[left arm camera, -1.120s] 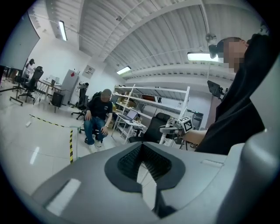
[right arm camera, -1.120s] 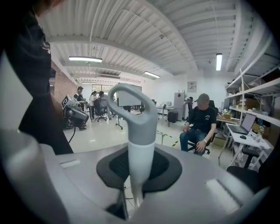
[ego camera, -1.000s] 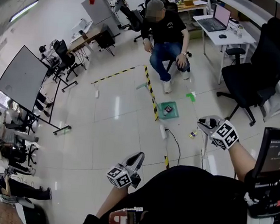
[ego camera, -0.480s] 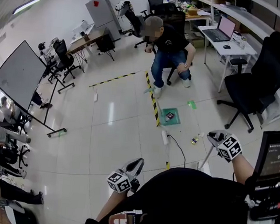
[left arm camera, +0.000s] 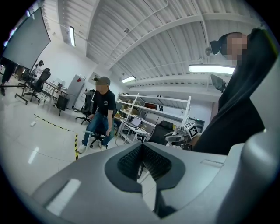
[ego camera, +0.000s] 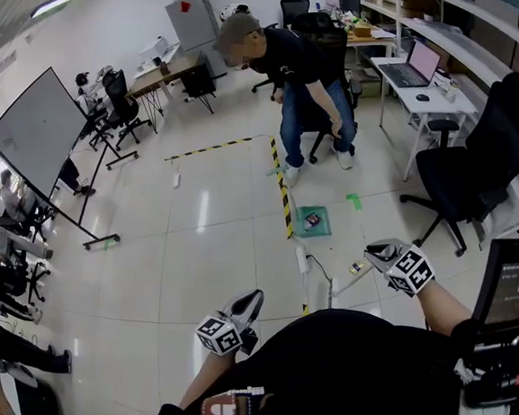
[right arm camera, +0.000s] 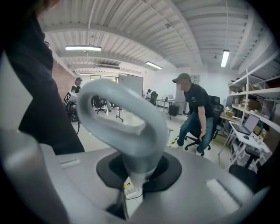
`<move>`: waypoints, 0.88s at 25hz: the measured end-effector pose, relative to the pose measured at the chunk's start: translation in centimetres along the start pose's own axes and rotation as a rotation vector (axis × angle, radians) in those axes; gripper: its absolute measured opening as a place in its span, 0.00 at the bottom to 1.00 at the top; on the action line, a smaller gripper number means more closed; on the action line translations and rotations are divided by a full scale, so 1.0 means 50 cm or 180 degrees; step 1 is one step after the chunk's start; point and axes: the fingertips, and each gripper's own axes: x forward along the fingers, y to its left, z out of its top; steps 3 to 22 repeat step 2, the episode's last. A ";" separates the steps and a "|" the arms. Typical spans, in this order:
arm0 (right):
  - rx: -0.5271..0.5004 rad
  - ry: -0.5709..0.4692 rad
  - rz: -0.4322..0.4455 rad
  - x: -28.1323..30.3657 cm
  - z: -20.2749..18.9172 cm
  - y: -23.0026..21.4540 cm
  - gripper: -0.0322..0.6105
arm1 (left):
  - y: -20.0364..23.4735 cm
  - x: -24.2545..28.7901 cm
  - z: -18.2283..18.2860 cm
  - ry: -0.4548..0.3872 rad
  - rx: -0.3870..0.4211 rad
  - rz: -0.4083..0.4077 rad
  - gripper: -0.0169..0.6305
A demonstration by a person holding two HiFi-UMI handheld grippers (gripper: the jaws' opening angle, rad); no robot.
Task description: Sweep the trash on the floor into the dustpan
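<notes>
Right gripper view: right gripper (right arm camera: 131, 169) clamps pale grey looped plastic handle (right arm camera: 127, 118); left gripper (left arm camera: 141, 164) closed, empty. Small floor scrap (ego camera: 355, 267) just left; square green dustpan (ego camera: 321, 231) beyond, far-left.

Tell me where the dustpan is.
In the head view, the green dustpan lies on the floor right of centre, just right of the striped tape, between the person in black and the right gripper.

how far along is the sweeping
Early. Done: one dark item lies on the green dustpan. In hand: the right hand-held gripper is shut on a grey looped handle; the left hand-held gripper is shut with nothing visible in it. Left: a small scrap and a green piece lie loose on the floor.
</notes>
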 end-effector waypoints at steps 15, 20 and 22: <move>-0.0101 -0.0008 0.0055 0.016 0.015 0.003 0.11 | 0.001 0.006 0.000 -0.0028 -0.0002 0.0010 0.02; -0.0101 -0.0008 0.0055 0.016 0.015 0.003 0.11 | 0.001 0.006 0.000 -0.0028 -0.0002 0.0010 0.02; -0.0101 -0.0008 0.0055 0.016 0.015 0.003 0.11 | 0.001 0.006 0.000 -0.0028 -0.0002 0.0010 0.02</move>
